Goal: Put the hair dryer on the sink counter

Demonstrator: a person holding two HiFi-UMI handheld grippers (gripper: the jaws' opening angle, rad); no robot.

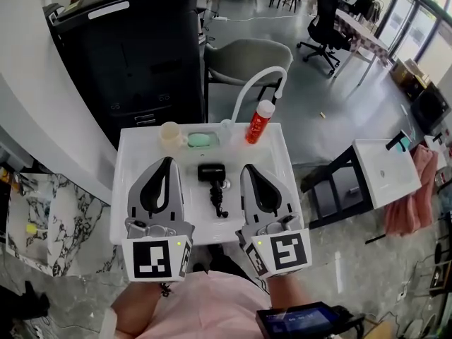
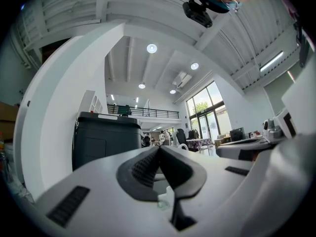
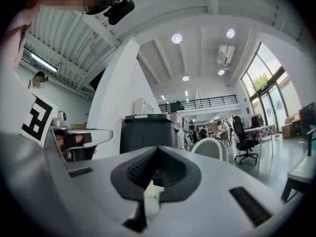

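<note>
A black hair dryer [image 1: 210, 173] lies in the basin of the white sink [image 1: 132, 189], with its cord [image 1: 219, 205] curled toward me. Both grippers hover over the sink's front half, pointing away from me. My left gripper [image 1: 167, 160] is left of the dryer and my right gripper [image 1: 248, 167] is right of it; neither touches it. Each is shut with nothing between its jaws. The left gripper view shows the left gripper [image 2: 159, 147] with tips together, aimed level at the room. The right gripper view shows the right gripper [image 3: 158, 148] the same way. The dryer appears in neither.
Along the sink's back ledge stand a cream cup [image 1: 170, 135], a green soap in a dish [image 1: 200, 140], a white curved faucet [image 1: 248, 90] and a red bottle [image 1: 260, 121]. A black cabinet [image 1: 127, 55] and grey chair [image 1: 247, 58] stand behind. Another white sink [image 1: 385, 168] is at right.
</note>
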